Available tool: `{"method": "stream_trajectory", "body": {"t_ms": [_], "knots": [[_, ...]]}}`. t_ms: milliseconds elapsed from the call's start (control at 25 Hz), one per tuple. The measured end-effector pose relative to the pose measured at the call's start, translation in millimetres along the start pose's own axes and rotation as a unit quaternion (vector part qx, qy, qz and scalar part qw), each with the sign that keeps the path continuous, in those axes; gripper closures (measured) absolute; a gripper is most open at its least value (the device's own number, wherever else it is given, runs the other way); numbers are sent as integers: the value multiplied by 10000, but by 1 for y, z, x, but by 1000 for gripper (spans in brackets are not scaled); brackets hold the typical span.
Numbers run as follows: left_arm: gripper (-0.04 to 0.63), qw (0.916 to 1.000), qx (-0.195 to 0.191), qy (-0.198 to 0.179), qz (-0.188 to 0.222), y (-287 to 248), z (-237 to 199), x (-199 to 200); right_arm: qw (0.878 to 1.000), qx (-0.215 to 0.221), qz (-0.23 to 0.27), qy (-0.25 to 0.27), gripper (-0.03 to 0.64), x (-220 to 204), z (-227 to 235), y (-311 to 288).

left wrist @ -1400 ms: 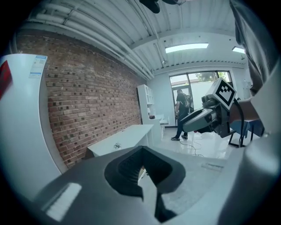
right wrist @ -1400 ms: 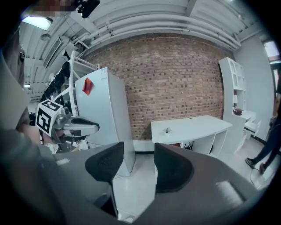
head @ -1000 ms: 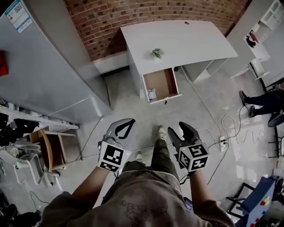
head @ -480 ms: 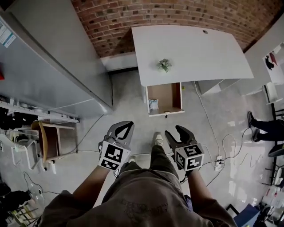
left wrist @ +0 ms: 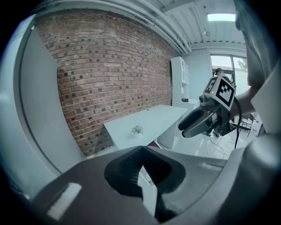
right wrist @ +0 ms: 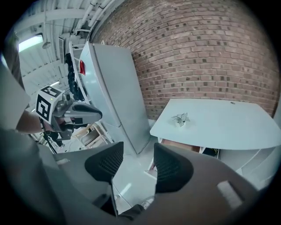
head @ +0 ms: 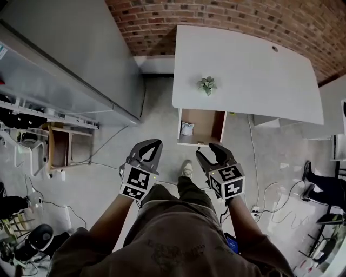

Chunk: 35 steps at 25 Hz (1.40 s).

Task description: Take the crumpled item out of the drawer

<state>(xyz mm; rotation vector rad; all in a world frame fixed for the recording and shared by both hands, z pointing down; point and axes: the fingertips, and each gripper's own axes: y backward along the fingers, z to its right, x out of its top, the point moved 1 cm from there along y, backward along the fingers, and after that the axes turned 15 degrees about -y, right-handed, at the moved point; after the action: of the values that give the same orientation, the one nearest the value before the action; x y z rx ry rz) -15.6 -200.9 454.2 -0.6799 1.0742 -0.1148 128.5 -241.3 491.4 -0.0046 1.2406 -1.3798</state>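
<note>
Since 1.0 s ago: the desk and its open drawer sit closer and more square-on in the head view. Both grippers are held out in front of the body much as before.

Left gripper: jaws shut. In the left gripper view the tips meet in a point, with nothing caught between them.

Right gripper: jaws apart. The right gripper view shows only floor between the pads; empty.

The two grippers are side by side above the floor, short of the drawer and touching nothing. The right one's tips are nearer the drawer front.

Crumpled item: pale and bunched, lying inside the drawer against its left wall, toward the front edge. It is untouched. It is too small here to tell its material, possibly paper or thin plastic.

The drawer is pulled out from under the white desk's near edge, showing a brown interior. Apart from the item, the visible drawer bottom is bare.

A small plant stands on the desktop, just behind the drawer.

The brick wall is behind the desk. A tall grey cabinet stands to the desk's left.

The person's shoe is on the floor between the grippers.
</note>
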Motion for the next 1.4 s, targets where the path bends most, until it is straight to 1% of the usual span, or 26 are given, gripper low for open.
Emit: {"method": "stream_trajectory", "body": {"t_ms": [160, 360, 560, 760, 880, 1000, 1200, 1400], "knots": [[595, 9996, 157, 85, -202, -7, -2, -1, 9996, 194, -162, 153, 374, 8, 12, -12], [595, 9987, 329, 185, -347, -8, -8, -4, 9985, 352, -320, 265, 373, 11, 16, -22], [595, 9980, 382, 262, -430, -7, -13, -10, 9976, 383, -468, 333, 373, 10, 16, -32], [595, 9981, 301, 297, -438, -9, -18, -15, 9974, 336, -551, 320, 370, 8, 13, -41], [595, 9983, 227, 232, -475, -12, -26, -21, 9980, 329, -505, 164, 367, 11, 13, -47], [595, 9985, 151, 204, -484, -20, -33, -27, 9981, 185, -579, 112, 364, 8, 23, -59], [595, 9985, 2, 178, -517, -42, -42, -45, 9967, -76, -796, 121, 362, -1, 39, -92], [595, 9977, -102, 171, -649, -70, -53, -73, 9941, -146, -1050, 207, 356, -13, 52, -135]]}}
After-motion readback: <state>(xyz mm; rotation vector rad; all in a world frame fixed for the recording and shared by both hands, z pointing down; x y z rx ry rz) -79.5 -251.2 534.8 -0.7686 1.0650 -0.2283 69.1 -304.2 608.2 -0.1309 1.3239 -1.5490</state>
